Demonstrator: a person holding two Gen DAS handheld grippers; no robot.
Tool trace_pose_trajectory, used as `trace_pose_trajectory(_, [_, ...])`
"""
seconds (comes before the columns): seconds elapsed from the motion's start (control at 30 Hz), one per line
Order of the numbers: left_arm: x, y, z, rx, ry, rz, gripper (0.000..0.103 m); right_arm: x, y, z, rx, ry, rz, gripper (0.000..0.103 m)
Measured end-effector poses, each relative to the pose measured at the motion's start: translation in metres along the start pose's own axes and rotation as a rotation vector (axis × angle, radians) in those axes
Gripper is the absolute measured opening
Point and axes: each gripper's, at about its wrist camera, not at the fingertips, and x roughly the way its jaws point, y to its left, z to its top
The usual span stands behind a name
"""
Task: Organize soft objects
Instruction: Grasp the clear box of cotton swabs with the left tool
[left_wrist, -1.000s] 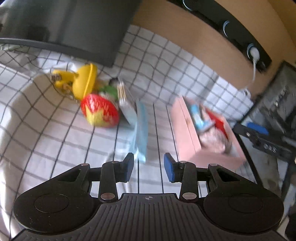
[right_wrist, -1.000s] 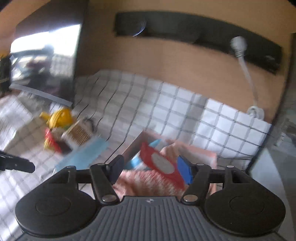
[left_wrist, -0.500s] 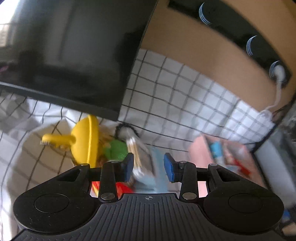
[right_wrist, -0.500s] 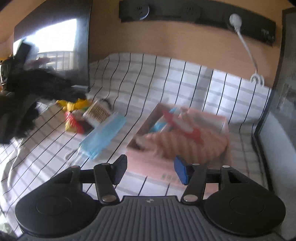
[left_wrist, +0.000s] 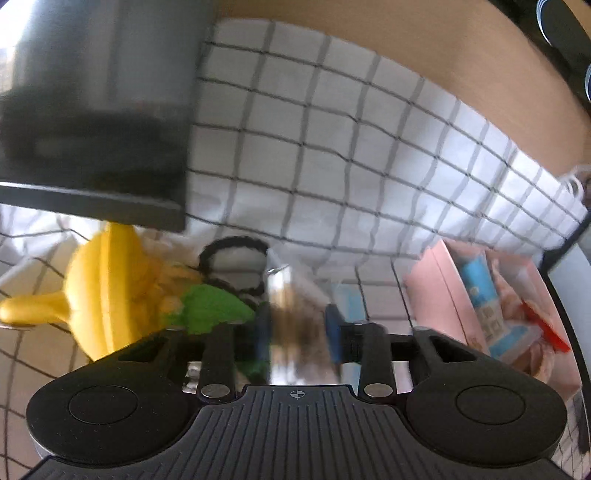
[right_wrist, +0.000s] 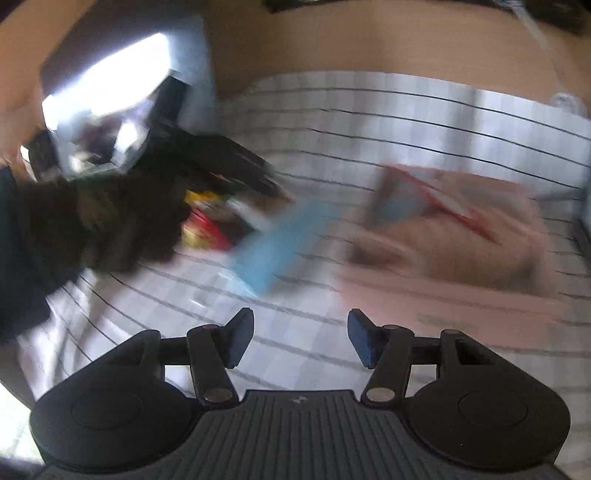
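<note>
The left gripper (left_wrist: 295, 332) is closing around a clear packet (left_wrist: 291, 321); whether its pads press is blurred. Beside it lie a green toy (left_wrist: 210, 306) and a yellow toy (left_wrist: 103, 291). The right gripper (right_wrist: 299, 339) is held spread and empty over the checked cloth (right_wrist: 369, 110), near a blue mask (right_wrist: 280, 243) and the pink box (right_wrist: 461, 258).

a blurred clear packet of brown sticks (left_wrist: 295, 325) stands upright between the closing left jaws. green plush (left_wrist: 210, 306) and a yellow toy (left_wrist: 107, 284) lie left of them; pink box (left_wrist: 439, 299) right.
</note>
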Motion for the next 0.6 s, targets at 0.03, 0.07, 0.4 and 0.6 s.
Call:
trace_pose_trajectory(0.03, [0.001, -0.002, -0.003, 0.01, 0.009, -0.013, 0.03, 0.007, 0.007, 0.006, 0.01, -0.011, 0.037, 0.059])
trace_pose_trajectory(0.07, [0.0, -0.004, -0.005, 0.026, 0.006, -0.025, 0.03, 0.016, 0.015, 0.012, 0.009, -0.023, 0.07, 0.062])
trace_pose_trajectory(0.4, [-0.033, 0.015, -0.022, 0.149, 0.008, -0.107, 0.024, 0.1, 0.086, 0.037, -0.119, -0.036, -0.089, 0.061])
trace_pose_trajectory(0.6, [-0.095, 0.034, -0.061, 0.201, -0.013, -0.128, 0.023, 0.051, 0.055, 0.055, -0.128, -0.069, -0.033, 0.062])
